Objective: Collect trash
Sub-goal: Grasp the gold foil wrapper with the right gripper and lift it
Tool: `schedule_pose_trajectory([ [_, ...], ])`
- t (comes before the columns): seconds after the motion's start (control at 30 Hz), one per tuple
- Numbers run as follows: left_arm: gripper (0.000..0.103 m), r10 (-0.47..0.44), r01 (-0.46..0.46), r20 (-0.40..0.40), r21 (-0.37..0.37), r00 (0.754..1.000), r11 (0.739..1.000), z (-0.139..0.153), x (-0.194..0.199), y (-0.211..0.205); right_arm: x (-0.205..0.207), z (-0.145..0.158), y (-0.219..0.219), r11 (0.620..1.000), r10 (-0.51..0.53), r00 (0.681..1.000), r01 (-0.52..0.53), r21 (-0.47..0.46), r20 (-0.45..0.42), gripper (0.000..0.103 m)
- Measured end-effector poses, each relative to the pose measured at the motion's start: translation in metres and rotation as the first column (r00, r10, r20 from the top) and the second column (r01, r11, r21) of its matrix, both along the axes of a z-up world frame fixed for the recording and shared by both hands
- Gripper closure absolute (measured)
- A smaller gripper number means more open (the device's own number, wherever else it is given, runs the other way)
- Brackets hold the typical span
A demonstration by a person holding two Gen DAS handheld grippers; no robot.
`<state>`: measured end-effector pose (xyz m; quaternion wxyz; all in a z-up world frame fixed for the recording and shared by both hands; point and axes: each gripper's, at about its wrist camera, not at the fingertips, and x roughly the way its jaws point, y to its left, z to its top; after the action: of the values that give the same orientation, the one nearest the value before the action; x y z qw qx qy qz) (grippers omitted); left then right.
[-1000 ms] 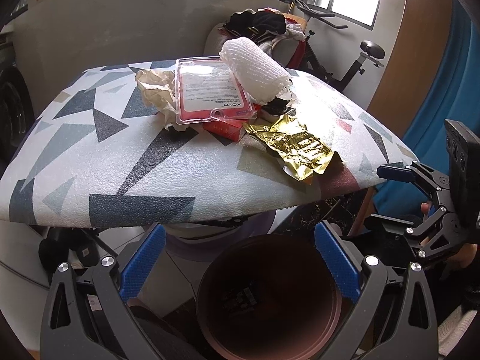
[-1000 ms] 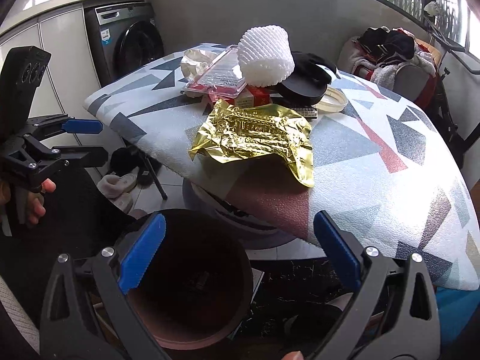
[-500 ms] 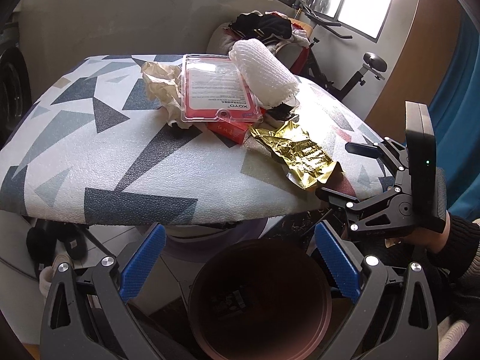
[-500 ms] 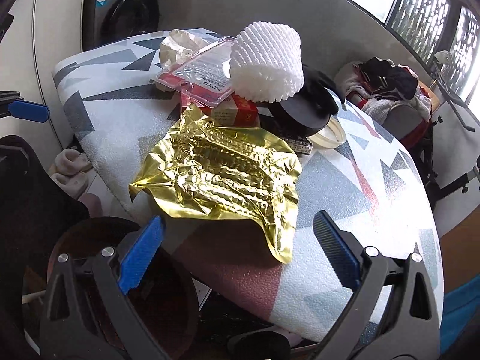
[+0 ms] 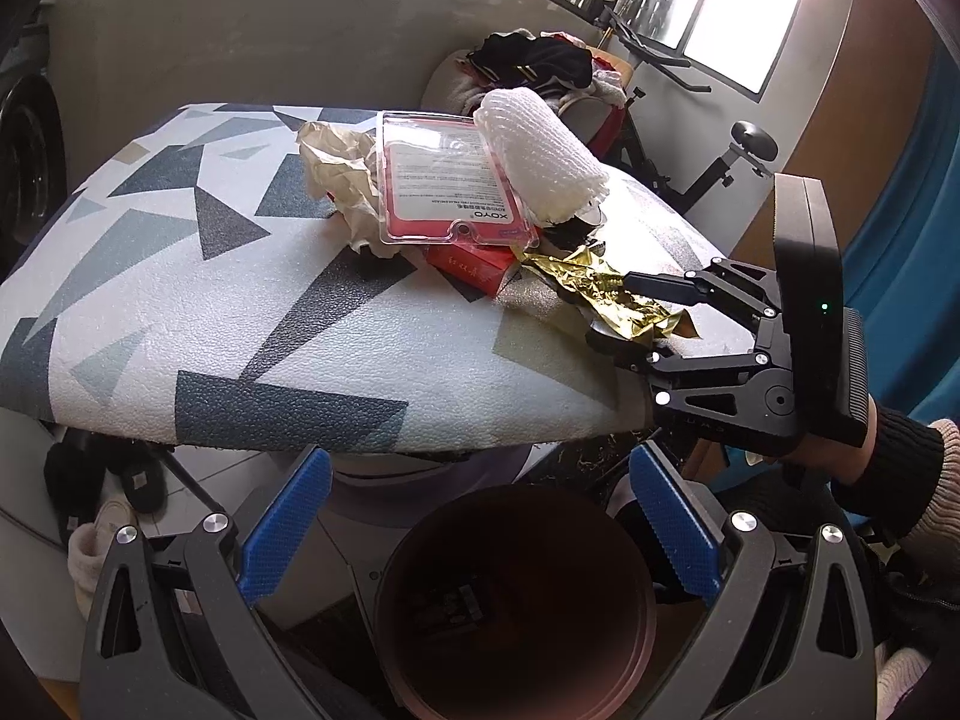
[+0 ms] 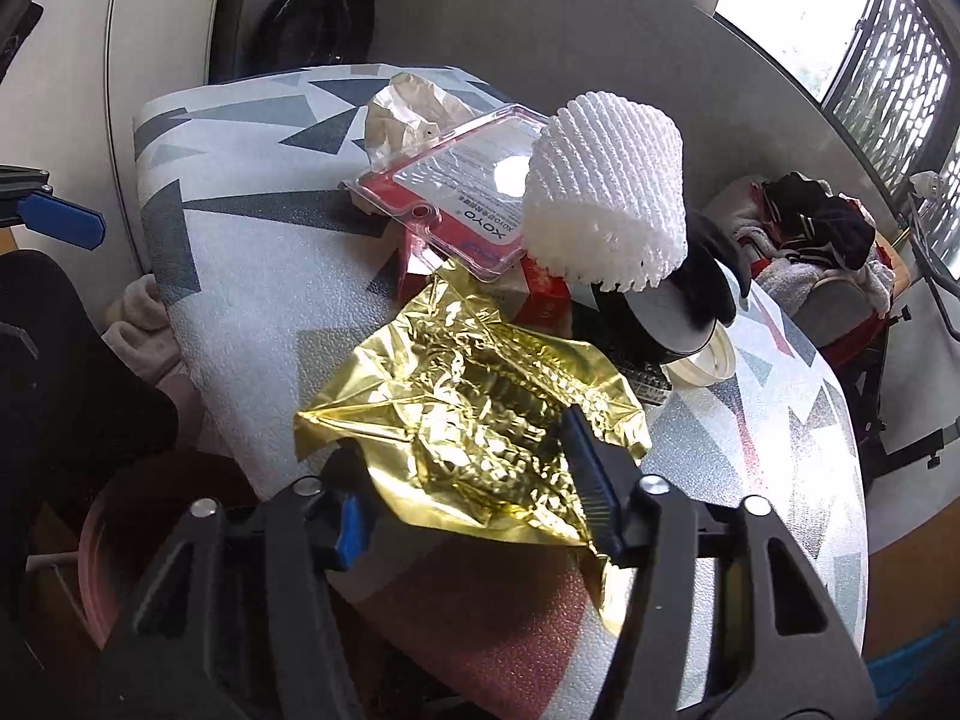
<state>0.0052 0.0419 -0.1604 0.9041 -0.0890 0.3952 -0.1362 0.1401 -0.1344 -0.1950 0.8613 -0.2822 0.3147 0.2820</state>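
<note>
Trash for collection lies heaped on a table (image 5: 180, 324) covered in a white foam sheet printed with grey and navy triangles. Nearest, in the left wrist view, the left gripper (image 5: 474, 525) hangs with its blue-padded jaws spread wide and nothing between them, directly above a dark round bin (image 5: 516, 606) that stands on the floor below the table edge. A few scraps show at the bin's bottom (too dim to identify).

At the table's near right edge, the right gripper (image 6: 471, 492) has just been closing its jaws, and a crumpled gold foil wrapper (image 6: 474, 414) sits between them. The pads press into the foil from both sides, bunching it; the wrapper's far part rests on the table. From the left wrist view the same gripper (image 5: 624, 309) enters from the right, held by a hand (image 5: 834, 468) in a dark sleeve with a pale cuff.

Just beyond the foil lies a red carton (image 5: 474, 261), partly under a clear plastic blister pack (image 5: 450, 186) with a red printed card inside. Crumpled beige paper (image 5: 336, 168) sits touching the pack's left side. A white foam fruit net (image 5: 540, 162) rests on the pack's right edge. In the right wrist view a black round item (image 6: 678, 312) and a white ring-shaped lid (image 6: 708, 363) lie beside the net.

Farther off: a washing machine (image 6: 306, 6), a pile of clothes (image 5: 540, 63), an exercise bike (image 5: 720, 162).
</note>
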Motion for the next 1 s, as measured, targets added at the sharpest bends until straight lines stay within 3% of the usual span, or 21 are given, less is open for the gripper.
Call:
schedule_pose_trajectory([
  [0.07, 0.006, -0.001, 0.001, -0.003, 0.003, 1.0, 1.0, 0.0, 0.0, -0.001, -0.005, 0.009, -0.003, 0.999, -0.004, 1.0, 0.003, 0.034, 0.007, 0.07],
  [0.27, 0.006, 0.008, -0.008, -0.007, -0.008, 1.0, 1.0, -0.001, 0.001, 0.001, -0.018, 0.05, -0.034, 0.97, -0.06, 0.998, 0.062, 0.233, -0.017, 0.084],
  [0.53, 0.006, 0.006, -0.006, -0.007, 0.005, 1.0, 1.0, -0.001, 0.002, -0.002, -0.023, 0.073, -0.094, 0.847, -0.174, 0.971, 0.233, 0.478, -0.164, 0.088],
  [0.73, 0.006, 0.018, -0.018, -0.011, 0.004, 1.0, 1.0, -0.001, 0.004, -0.001, -0.02, 0.069, -0.12, 0.787, -0.239, 0.943, 0.327, 0.523, -0.229, 0.088],
  [0.87, 0.006, 0.093, -0.092, 0.015, -0.043, 0.996, 0.995, 0.01, 0.004, 0.016, -0.022, 0.069, -0.125, 0.783, -0.251, 0.94, 0.337, 0.523, -0.23, 0.088],
  [1.0, 0.008, 0.222, -0.224, -0.024, -0.105, 0.975, 0.969, 0.018, 0.029, 0.049, -0.021, 0.068, -0.128, 0.788, -0.261, 0.939, 0.341, 0.513, -0.223, 0.088],
])
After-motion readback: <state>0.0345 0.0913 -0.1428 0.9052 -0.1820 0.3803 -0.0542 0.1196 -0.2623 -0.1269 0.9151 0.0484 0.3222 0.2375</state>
